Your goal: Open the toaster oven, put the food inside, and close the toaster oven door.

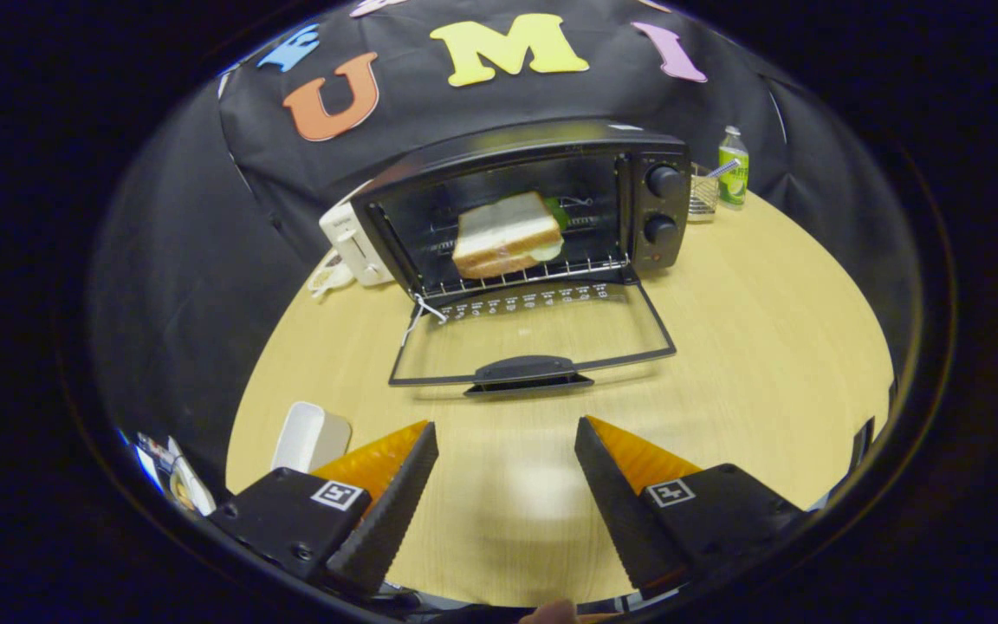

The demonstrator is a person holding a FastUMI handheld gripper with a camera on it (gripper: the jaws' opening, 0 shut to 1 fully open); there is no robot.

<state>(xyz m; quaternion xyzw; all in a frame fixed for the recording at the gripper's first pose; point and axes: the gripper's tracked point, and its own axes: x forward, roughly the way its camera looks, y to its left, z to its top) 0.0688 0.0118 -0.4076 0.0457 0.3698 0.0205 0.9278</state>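
A black toaster oven (pixel 542 204) stands at the far side of a round wooden table (pixel 750 347). Its glass door (pixel 534 334) hangs fully down, flat toward me, with the handle (pixel 527 373) at its near edge. Inside, on the wire rack, lies a sandwich (pixel 506 236) of white bread with something green behind it. My gripper (pixel 506 438) hovers over the table, back from the door handle. The fingers are spread wide with only bare tabletop between them.
A white toaster (pixel 352 243) stands left of the oven, a small dish beside it. A green bottle (pixel 733 166) and a wire holder (pixel 703 194) sit right of the oven. A white tray (pixel 310 436) lies near the left finger.
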